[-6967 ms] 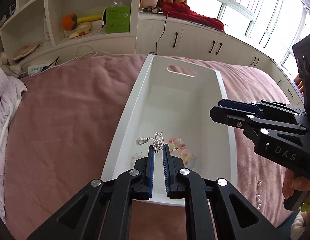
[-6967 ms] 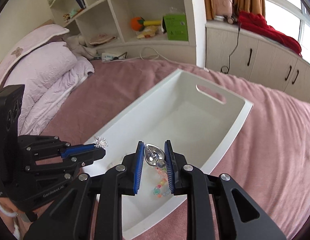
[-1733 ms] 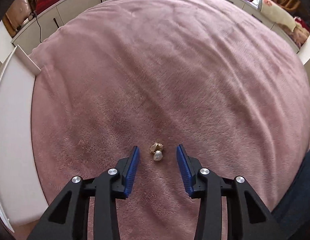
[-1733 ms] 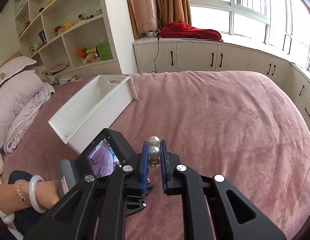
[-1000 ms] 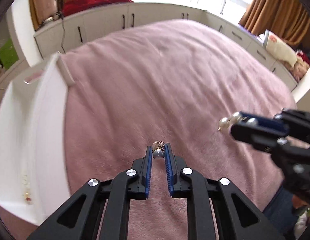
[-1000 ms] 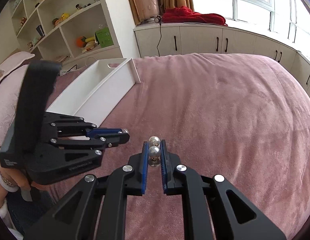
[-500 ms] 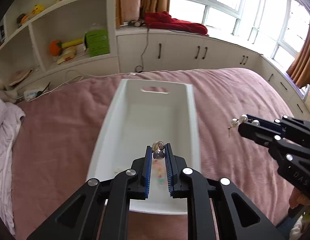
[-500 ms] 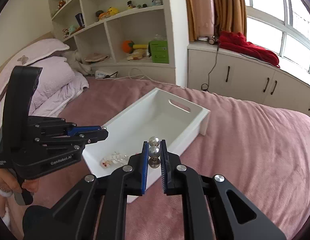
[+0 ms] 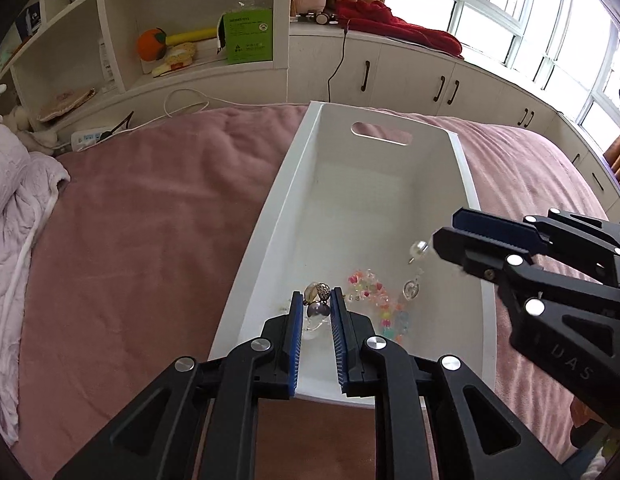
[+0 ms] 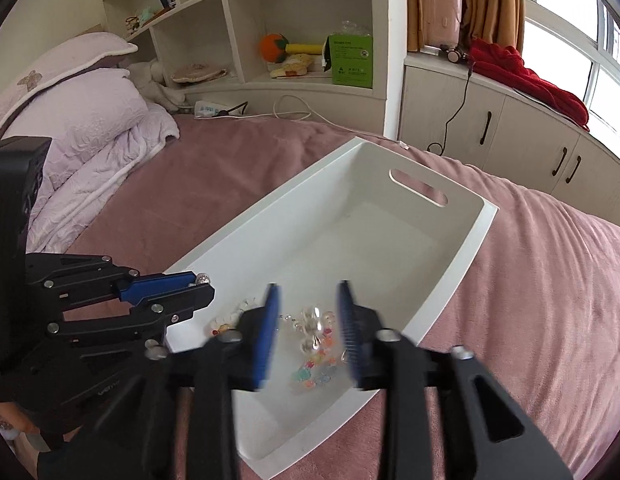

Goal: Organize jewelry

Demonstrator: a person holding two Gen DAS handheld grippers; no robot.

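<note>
A white tray lies on the pink bed; it also shows in the right wrist view. Colourful beads and silver pieces lie at its near end. My left gripper is shut on a gold and grey pearl earring above the tray's near end. My right gripper is open over the tray, and the pearl earring is loose between its blurred fingers, falling; in the left wrist view it hangs just off the right fingertips.
The pink blanket surrounds the tray. A folded lilac quilt lies at the left. White shelves with toys and a green box stand behind. Cabinets with a red cloth run along the window.
Both grippers came in low over the tray's near end. My right gripper opened and let go of the pearl earring. My left gripper stays shut on its earring.
</note>
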